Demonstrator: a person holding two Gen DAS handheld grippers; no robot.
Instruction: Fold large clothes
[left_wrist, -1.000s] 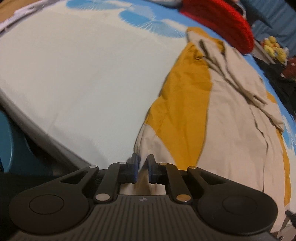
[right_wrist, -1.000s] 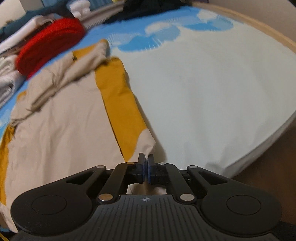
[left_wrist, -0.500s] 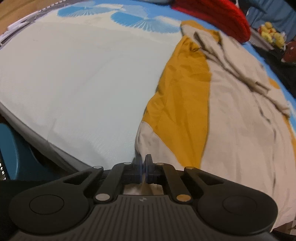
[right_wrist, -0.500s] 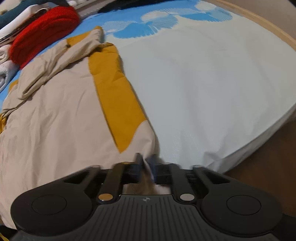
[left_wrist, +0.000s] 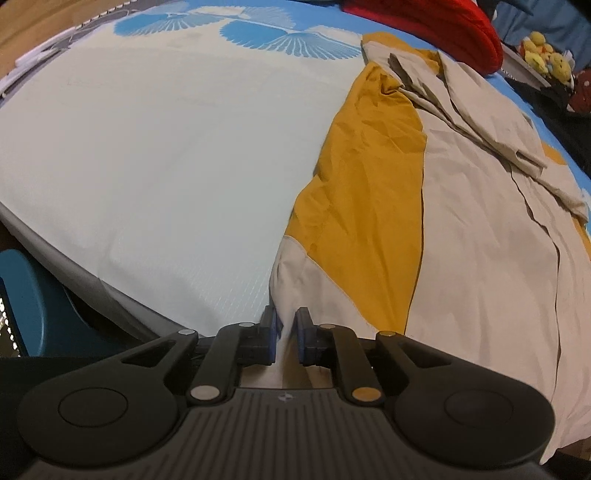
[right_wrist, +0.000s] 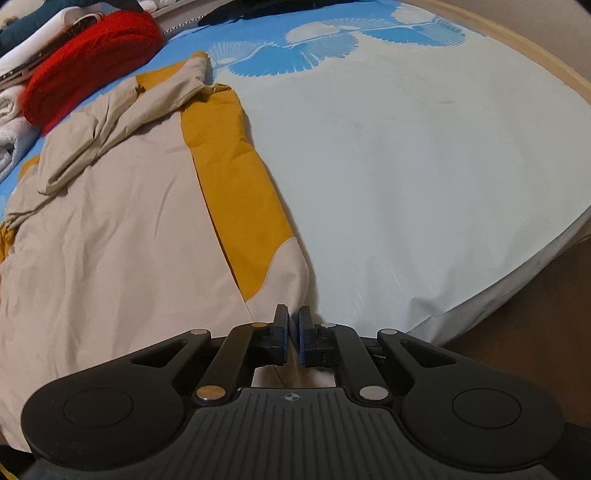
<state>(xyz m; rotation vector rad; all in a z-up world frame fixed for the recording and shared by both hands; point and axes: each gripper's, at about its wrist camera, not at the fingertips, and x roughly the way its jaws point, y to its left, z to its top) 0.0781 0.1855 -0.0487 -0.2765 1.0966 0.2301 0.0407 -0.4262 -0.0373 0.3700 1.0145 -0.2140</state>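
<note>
A large beige jacket with mustard-yellow panels lies spread on the bed, its hood bunched at the far end. My left gripper is at the jacket's near left corner. Its jaws are opening, a thin fold of beige hem stands in the gap, and the pads are not pressing it. In the right wrist view the same jacket fills the left half. My right gripper is at its near right corner. These jaws are opening too, but the gap is narrow and filled with hem.
A pale sheet with blue fan prints covers the bed beside the jacket. A red knit item and folded clothes sit at the far end, with yellow plush toys nearby. The mattress edge drops to brown floor.
Both grippers' jaws pinched tight on the hem half a second ago and now stand slightly apart. Both views shifted a little and show more of the jacket.
</note>
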